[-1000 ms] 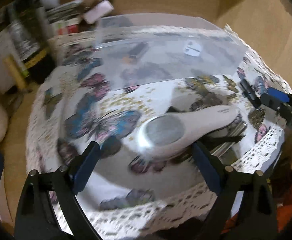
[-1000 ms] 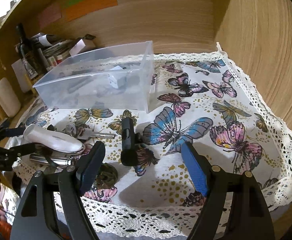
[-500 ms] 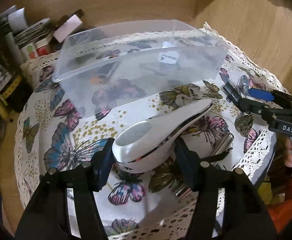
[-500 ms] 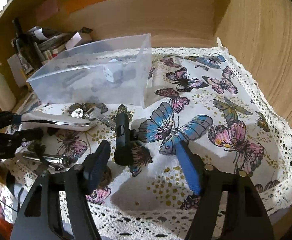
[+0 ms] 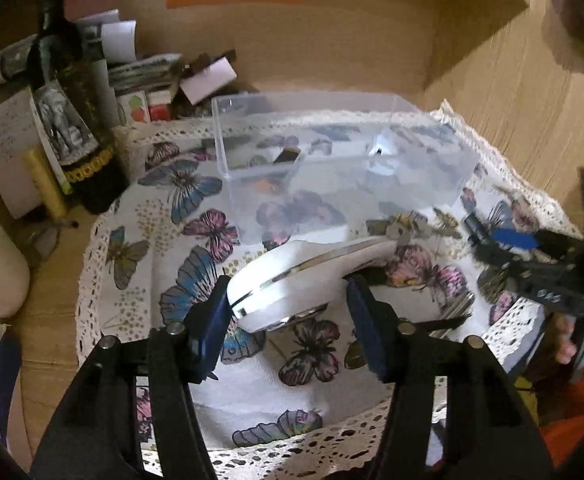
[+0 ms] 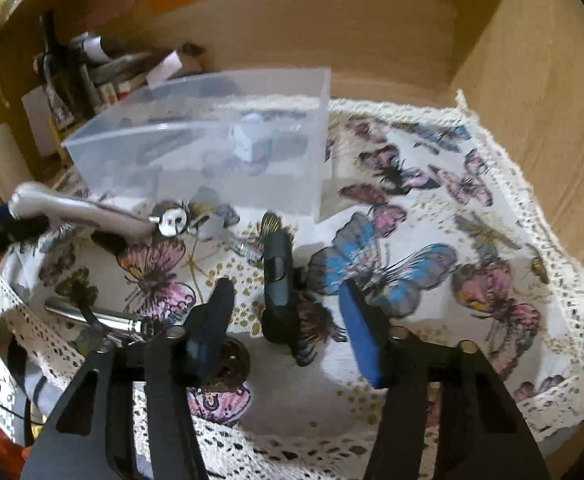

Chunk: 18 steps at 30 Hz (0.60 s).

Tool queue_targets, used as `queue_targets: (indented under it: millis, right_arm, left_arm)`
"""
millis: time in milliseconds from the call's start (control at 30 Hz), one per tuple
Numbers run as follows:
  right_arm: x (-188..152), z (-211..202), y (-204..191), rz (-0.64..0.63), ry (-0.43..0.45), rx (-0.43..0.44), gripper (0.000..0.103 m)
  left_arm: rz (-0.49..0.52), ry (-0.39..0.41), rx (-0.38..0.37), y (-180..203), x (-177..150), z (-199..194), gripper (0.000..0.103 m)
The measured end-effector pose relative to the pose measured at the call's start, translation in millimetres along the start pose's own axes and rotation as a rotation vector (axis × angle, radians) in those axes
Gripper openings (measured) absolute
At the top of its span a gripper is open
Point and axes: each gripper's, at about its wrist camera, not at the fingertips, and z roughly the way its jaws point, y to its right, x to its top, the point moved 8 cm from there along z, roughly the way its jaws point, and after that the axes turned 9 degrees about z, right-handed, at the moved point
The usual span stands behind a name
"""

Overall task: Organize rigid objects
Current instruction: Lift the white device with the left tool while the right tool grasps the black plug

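At the far left of your left-wrist view, a dark bottle [image 5: 78, 120], papers and small boxes [image 5: 148, 80] crowd the bench beside the butterfly cloth [image 5: 164, 216]. Your left gripper [image 5: 288, 304] has its jaws clamped on the wide end of a white handheld device [image 5: 292, 276] with a chrome band, held above the cloth; its narrow end points towards a clear plastic box [image 5: 331, 168], which sits just behind it and already holds a few small items. To the right, a set of keys [image 6: 172, 220] lies on the cloth near the device's tip, and a metal cylinder [image 6: 96, 318] lies near the lace edge closest to you. Your right gripper [image 6: 288, 320] hovers with its jaws apart on either side of a black oblong object [image 6: 278, 280] resting on the cloth. Farther right, the cloth is open up to the wooden side wall [image 6: 531, 120].
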Motion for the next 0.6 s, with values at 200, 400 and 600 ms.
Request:
queue_targets:
  millis: [200, 400, 600]
  right_arm:
    - [1.0, 1.8, 5.3, 0.022, -0.019, 0.02, 0.043]
    - [2.1, 2.1, 7.2, 0.032, -0.018, 0.018, 0.043]
    - [2.7, 2.7, 6.3, 0.026, -0.015, 0.019, 0.043]
  left_arm:
    - [-0.055, -0.002, -0.025, -7.9, -0.3, -4.1, 0.055]
    - [-0.187, -0.125, -0.076, -23.3, -29.0, 27.2, 0.056]
    - [-0.188, -0.137, 0.001, -27.5, -30.5, 35.5, 0.058]
